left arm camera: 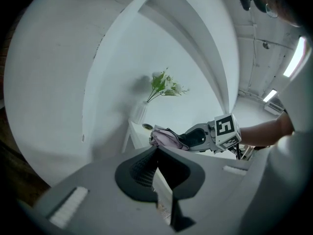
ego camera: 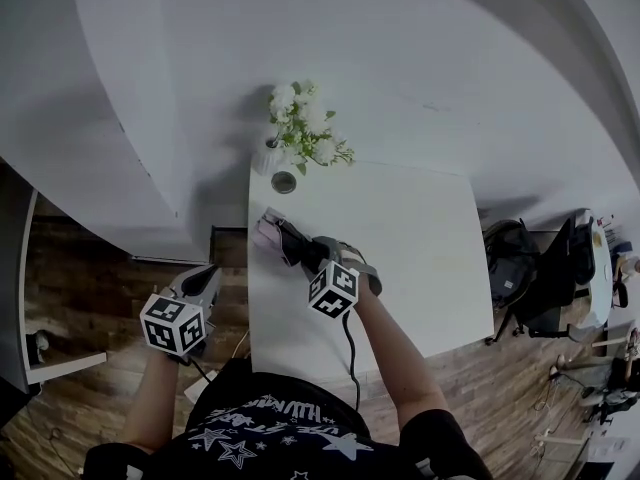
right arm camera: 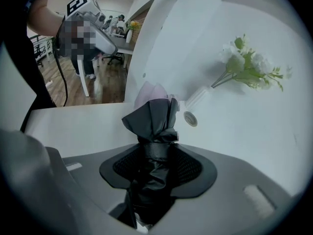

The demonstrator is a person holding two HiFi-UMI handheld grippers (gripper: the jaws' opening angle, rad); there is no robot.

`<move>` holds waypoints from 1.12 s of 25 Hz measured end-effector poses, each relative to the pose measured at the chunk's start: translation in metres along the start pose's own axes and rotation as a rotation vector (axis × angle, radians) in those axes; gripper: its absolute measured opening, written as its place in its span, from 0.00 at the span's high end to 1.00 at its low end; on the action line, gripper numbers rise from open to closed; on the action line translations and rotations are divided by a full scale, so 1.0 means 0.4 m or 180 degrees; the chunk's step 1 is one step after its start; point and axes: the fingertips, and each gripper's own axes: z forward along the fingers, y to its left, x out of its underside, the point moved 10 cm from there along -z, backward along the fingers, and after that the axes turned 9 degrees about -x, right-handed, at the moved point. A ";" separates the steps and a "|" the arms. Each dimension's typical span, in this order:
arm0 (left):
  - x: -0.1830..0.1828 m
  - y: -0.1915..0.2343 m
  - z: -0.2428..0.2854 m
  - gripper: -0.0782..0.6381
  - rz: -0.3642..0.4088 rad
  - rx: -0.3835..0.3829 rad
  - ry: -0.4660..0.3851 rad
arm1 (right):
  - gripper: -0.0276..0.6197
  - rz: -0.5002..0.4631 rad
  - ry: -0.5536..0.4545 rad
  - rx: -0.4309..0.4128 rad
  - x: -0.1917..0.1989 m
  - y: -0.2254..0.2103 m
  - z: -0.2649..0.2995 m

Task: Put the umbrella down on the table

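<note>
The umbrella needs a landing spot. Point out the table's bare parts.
Bare: the table right of the right gripper, out to its edge. Crowded: far left corner, with flower vase, small round dish and the held umbrella.

I take this for an open-plan office or studio workspace. A plain white table stands against a bare white wall, with a vase of white flowers on it. The floor is wood plank. To one side I see a black chair and a cluttered desk. Strip lights hang from an unfinished ceiling, and people show near further desks.
</note>
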 end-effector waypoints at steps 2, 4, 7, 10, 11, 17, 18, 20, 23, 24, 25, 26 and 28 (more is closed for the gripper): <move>0.007 0.004 -0.001 0.89 -0.0034 -0.0028 -0.0001 | 0.63 0.0003 -0.0020 -0.0058 0.005 -0.009 0.015; 0.013 0.010 0.000 0.89 -0.0049 -0.0055 0.0014 | 0.63 -0.0015 -0.0053 -0.0041 0.004 -0.025 0.026; 0.020 0.021 0.002 0.89 -0.0086 -0.0092 0.0044 | 0.63 -0.0116 -0.0079 -0.0024 -0.003 -0.049 0.040; 0.024 0.029 0.000 0.89 -0.0111 -0.0128 0.0056 | 0.63 -0.0223 -0.0162 -0.0072 -0.010 -0.070 0.054; 0.025 0.029 0.000 0.89 -0.0112 -0.0136 0.0059 | 0.63 -0.0245 -0.0192 -0.0089 -0.012 -0.075 0.057; 0.020 0.025 0.007 0.89 -0.0107 -0.0131 0.0089 | 0.63 -0.0379 -0.0293 -0.0194 -0.010 -0.089 0.084; 0.020 0.024 0.008 0.89 -0.0107 -0.0129 0.0095 | 0.63 -0.0413 -0.0270 -0.0194 -0.006 -0.088 0.089; 0.023 0.024 0.010 0.89 -0.0110 -0.0124 0.0107 | 0.62 -0.0464 -0.0242 -0.0166 0.001 -0.085 0.097; 0.025 0.028 0.014 0.89 -0.0112 -0.0115 0.0129 | 0.62 -0.0478 -0.0272 -0.0135 0.002 -0.081 0.098; 0.025 0.029 0.016 0.89 -0.0114 -0.0109 0.0136 | 0.62 -0.0468 -0.0279 -0.0126 0.001 -0.080 0.098; 0.026 0.029 0.018 0.89 -0.0117 -0.0101 0.0141 | 0.61 -0.0446 -0.0283 -0.0114 0.001 -0.078 0.098; 0.026 0.028 0.021 0.89 -0.0117 -0.0090 0.0143 | 0.61 -0.0412 -0.0286 -0.0098 0.002 -0.077 0.099; 0.025 0.025 0.027 0.89 -0.0109 -0.0072 0.0143 | 0.59 -0.0337 -0.0301 -0.0061 0.003 -0.074 0.101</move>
